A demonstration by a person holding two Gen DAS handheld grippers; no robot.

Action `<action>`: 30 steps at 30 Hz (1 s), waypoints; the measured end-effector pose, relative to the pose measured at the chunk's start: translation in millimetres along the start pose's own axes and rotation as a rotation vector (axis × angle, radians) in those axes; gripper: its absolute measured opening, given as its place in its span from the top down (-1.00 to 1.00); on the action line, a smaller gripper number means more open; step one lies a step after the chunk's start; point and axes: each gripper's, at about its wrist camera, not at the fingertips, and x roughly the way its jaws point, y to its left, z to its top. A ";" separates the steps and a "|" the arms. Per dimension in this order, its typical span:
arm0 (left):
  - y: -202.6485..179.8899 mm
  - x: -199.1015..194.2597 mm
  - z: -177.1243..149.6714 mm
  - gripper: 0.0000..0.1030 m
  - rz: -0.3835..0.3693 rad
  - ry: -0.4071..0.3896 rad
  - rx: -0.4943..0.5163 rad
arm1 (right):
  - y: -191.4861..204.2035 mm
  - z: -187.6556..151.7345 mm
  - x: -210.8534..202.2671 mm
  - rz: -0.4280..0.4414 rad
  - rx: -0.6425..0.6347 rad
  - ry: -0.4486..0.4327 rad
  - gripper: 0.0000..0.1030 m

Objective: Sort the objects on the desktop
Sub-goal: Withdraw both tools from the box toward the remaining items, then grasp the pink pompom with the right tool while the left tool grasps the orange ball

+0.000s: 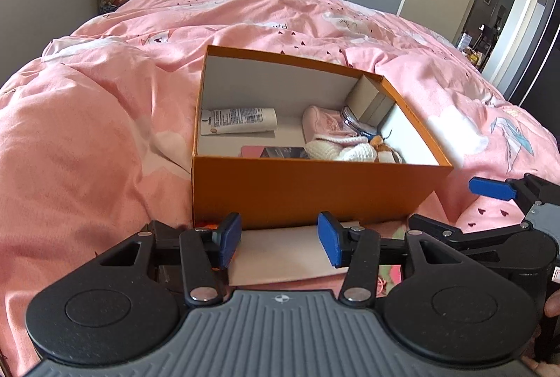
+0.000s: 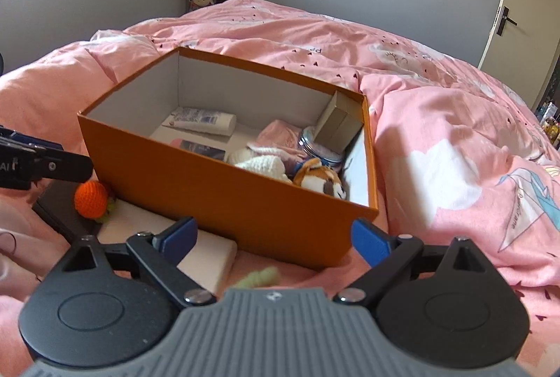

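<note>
Pink quilt (image 2: 437, 118); orange box (image 2: 224, 198) blocks white pad (image 2: 210, 251).

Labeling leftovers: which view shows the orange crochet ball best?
Right wrist view: the orange crochet ball sits fully visible beside the orange box. Left wrist view shows only an orange sliver behind the left gripper.
</note>
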 end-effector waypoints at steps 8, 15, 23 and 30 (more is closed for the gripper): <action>11.0 8.3 -13.4 -0.10 -0.032 0.079 -0.036 | -12.4 -26.7 -3.0 0.005 0.018 0.117 -0.86; 16.1 7.7 -18.2 -0.10 -0.006 0.110 0.001 | -16.6 -36.9 16.8 0.069 0.073 0.213 -0.80; 30.1 8.0 -15.9 -0.16 0.100 0.097 0.041 | -0.4 -46.4 49.4 0.106 0.028 0.283 -0.23; 37.8 17.2 -18.6 -0.20 0.140 0.101 0.072 | 0.0 -43.4 45.4 0.130 0.016 0.248 0.08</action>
